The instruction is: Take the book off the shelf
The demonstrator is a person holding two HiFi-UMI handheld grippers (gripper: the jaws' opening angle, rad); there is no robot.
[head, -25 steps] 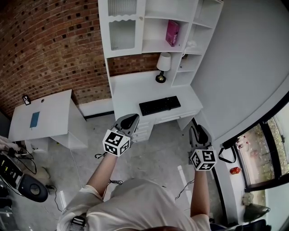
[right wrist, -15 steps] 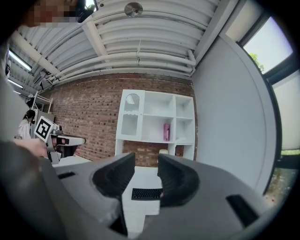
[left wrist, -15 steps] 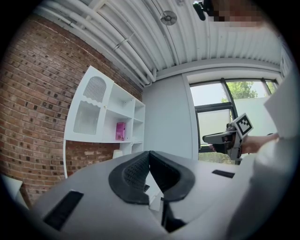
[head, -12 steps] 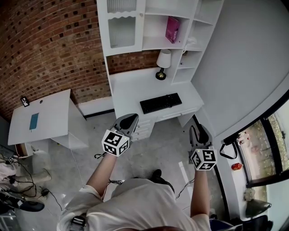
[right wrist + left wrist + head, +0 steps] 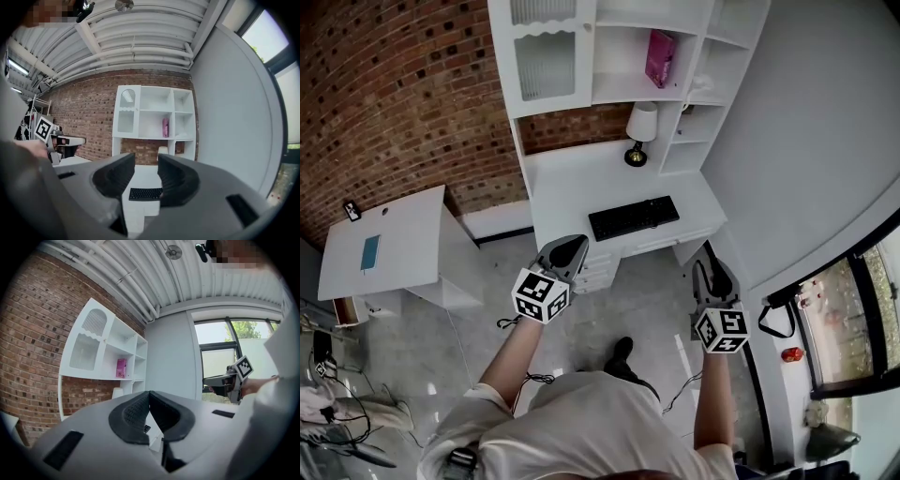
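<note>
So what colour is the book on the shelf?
Pink. The book shows best in the head view.

**Rough brick, smooth white paint, matt grey plastic**

The brick wall point(image 5: 403, 103) is rough and matt, red-brown with pale mortar. The shelf unit point(image 5: 619, 89) and the desk point(image 5: 572, 187) look smoothly painted white with little shine, and the cabinet door point(image 5: 546, 66) holds ribbed, cloudy glass. The book point(image 5: 659, 58) has a pink cover, too small to judge for sheen. The keyboard point(image 5: 634, 217) is matt black plastic. The floor point(image 5: 647, 309) is mottled grey with a hard, faintly polished look. The left gripper point(image 5: 149, 397) and right gripper point(image 5: 146, 164) have matt grey plastic shells. Their pads point(image 5: 176, 180) are black, finely ribbed and rubbery. The marker cubes point(image 5: 542, 295) bear flat black-and-white print. The shirt point(image 5: 581, 422) is pale cloth.
</note>
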